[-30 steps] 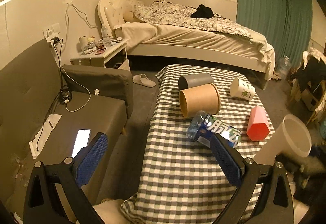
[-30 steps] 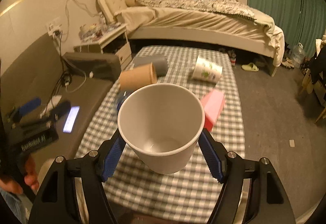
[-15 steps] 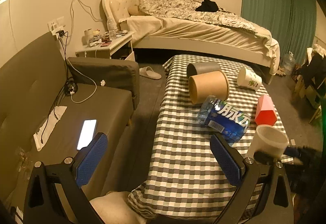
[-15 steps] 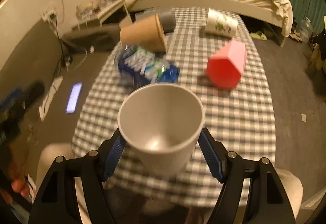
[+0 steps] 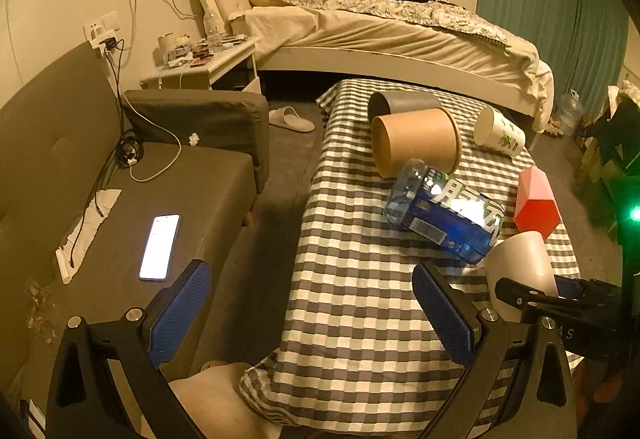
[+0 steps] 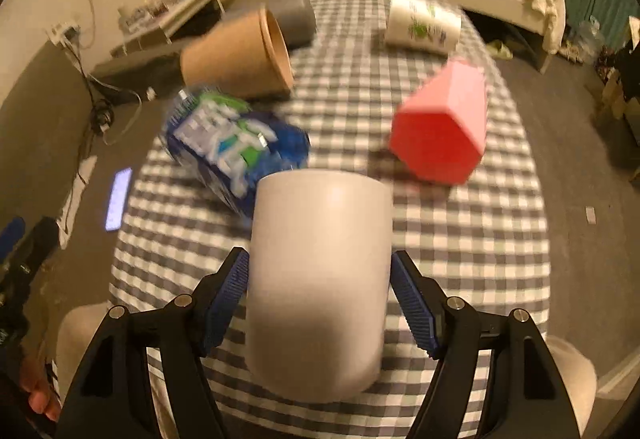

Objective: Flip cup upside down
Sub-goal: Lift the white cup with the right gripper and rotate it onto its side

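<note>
Right wrist view: right tool [image 6: 320, 303] squeezes white cup [image 6: 318, 279], mouth down, near tabletop [image 6: 460, 239] edge.
Left tool [image 5: 308, 313]: fingers wide apart, holding nothing.

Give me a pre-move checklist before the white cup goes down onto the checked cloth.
1. Right gripper grips the white cup from both sides: ok.
2. Cup fully inverted: cannot tell; only its side wall shows.
3. Bare checked cloth beneath the cup: ok.
4. Blue bottle apart from the cup: cannot tell; they overlap in view.
5. Left gripper open, off to the side: ok.
</note>
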`<action>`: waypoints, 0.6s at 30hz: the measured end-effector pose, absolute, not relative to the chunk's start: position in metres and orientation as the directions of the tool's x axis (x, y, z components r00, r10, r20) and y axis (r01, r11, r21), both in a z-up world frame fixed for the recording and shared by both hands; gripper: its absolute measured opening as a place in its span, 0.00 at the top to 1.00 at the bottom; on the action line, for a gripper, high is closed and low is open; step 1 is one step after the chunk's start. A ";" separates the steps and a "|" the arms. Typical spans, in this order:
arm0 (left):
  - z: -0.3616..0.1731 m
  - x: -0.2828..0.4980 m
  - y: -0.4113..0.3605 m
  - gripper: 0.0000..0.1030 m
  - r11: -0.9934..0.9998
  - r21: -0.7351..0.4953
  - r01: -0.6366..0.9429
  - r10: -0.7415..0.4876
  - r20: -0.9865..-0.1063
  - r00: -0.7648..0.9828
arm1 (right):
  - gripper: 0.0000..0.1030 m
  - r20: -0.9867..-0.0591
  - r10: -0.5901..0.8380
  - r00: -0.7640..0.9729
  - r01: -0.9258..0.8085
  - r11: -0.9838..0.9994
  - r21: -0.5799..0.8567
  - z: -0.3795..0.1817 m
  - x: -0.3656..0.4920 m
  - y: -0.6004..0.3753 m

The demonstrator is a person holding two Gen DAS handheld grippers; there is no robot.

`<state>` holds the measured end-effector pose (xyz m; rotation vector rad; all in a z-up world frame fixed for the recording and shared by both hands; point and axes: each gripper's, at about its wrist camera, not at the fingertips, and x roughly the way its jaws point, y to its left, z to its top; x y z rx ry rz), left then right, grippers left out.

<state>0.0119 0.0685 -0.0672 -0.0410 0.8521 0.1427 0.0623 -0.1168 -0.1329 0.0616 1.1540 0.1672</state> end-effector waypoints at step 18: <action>-0.063 0.002 0.009 0.00 0.998 0.015 -0.053 0.045 -0.764 0.644 | 0.18 -0.817 0.169 0.552 -0.099 0.986 0.137 -0.075 0.033 -0.164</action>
